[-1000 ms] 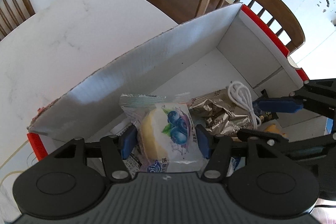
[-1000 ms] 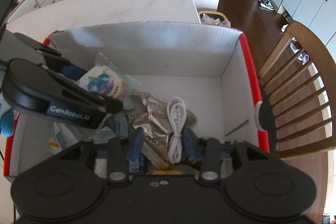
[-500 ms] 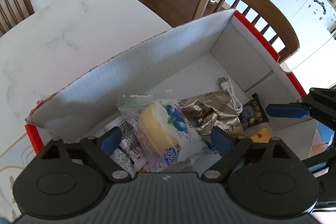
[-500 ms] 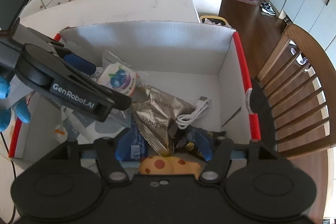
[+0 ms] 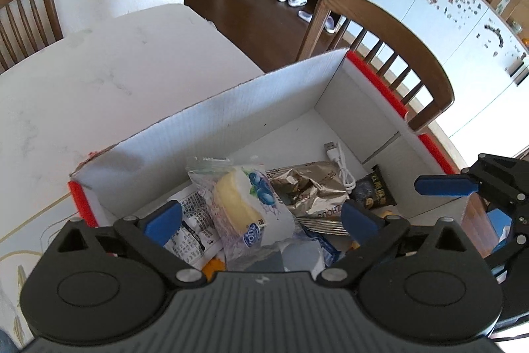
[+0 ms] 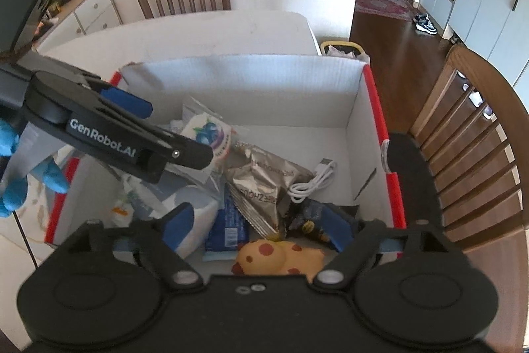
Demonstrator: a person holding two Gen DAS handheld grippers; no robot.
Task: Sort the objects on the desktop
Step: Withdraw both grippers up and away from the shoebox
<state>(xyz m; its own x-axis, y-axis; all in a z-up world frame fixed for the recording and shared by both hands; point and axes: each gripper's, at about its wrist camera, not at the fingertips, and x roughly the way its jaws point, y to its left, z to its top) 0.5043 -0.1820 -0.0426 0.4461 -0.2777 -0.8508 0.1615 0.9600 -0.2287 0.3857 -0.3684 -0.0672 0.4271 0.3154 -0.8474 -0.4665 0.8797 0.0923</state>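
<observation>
Both grippers are spread wide and holding nothing. The left gripper [image 5: 261,215] hangs over the blueberry cake packet [image 5: 248,207], which lies loose between its fingers inside the white cardboard box [image 5: 231,118]. The right gripper [image 6: 261,225] sits above a crumpled gold snack bag [image 6: 264,184], with a white USB cable [image 6: 314,177] just ahead to its right. The box rests on the white surface [image 5: 99,71].
</observation>
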